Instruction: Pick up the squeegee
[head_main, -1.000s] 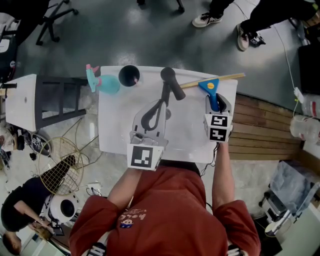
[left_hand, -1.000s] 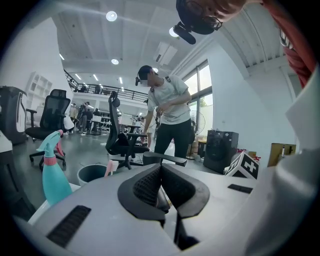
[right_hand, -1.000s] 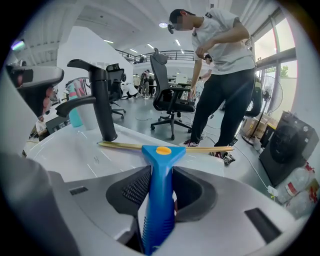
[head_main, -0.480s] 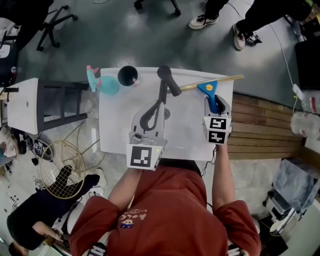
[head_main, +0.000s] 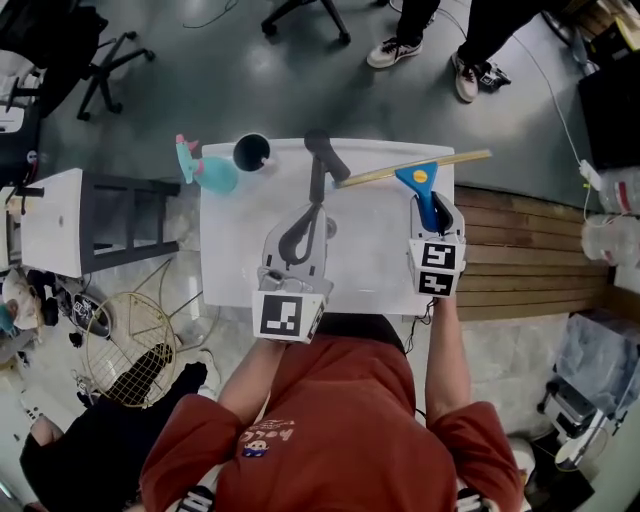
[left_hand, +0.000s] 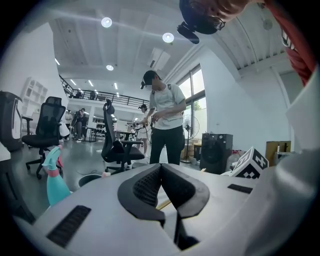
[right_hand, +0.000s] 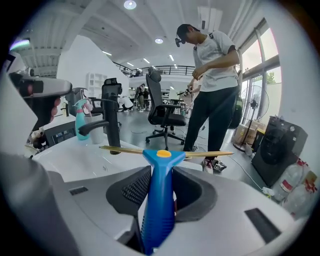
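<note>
- Head view: the squeegee (head_main: 424, 184) sits at about 1 o'clock on the white table (head_main: 235, 255). Its blue handle runs back into the right gripper (head_main: 432, 214), and its long yellow blade (head_main: 452, 160) sticks out past the table's 3 o'clock edge.
- The left gripper (head_main: 312, 210) is parked mid-table. A black post (head_main: 318, 160) is at 12 o'clock from it, with a dark cup (head_main: 251, 152) and a teal spray bottle (head_main: 207, 170) off at 11 o'clock.
- Left gripper view: the 2 jaws of the left gripper (left_hand: 160, 172) are pressed together at the tips with nothing between them. That hand isn't part of the lift.
- Right gripper view: the right gripper (right_hand: 160, 175) is clamped on the squeegee (right_hand: 159, 215). Both pads squeeze the blue handle, and the blade (right_hand: 205, 154) lies crosswise at 12 o'clock. To me it looks just clear of the tabletop, so I'd call the pickup nearly done.
- Doing it well:
  - Hold that clamp firm, since the blade is long and will want to twist the handle.
  - Go straight up with the blade level.
  - Watch the blade's 9 o'clock end, which is just beside the black post (right_hand: 111, 120). Get above it before swinging sideways.
</note>
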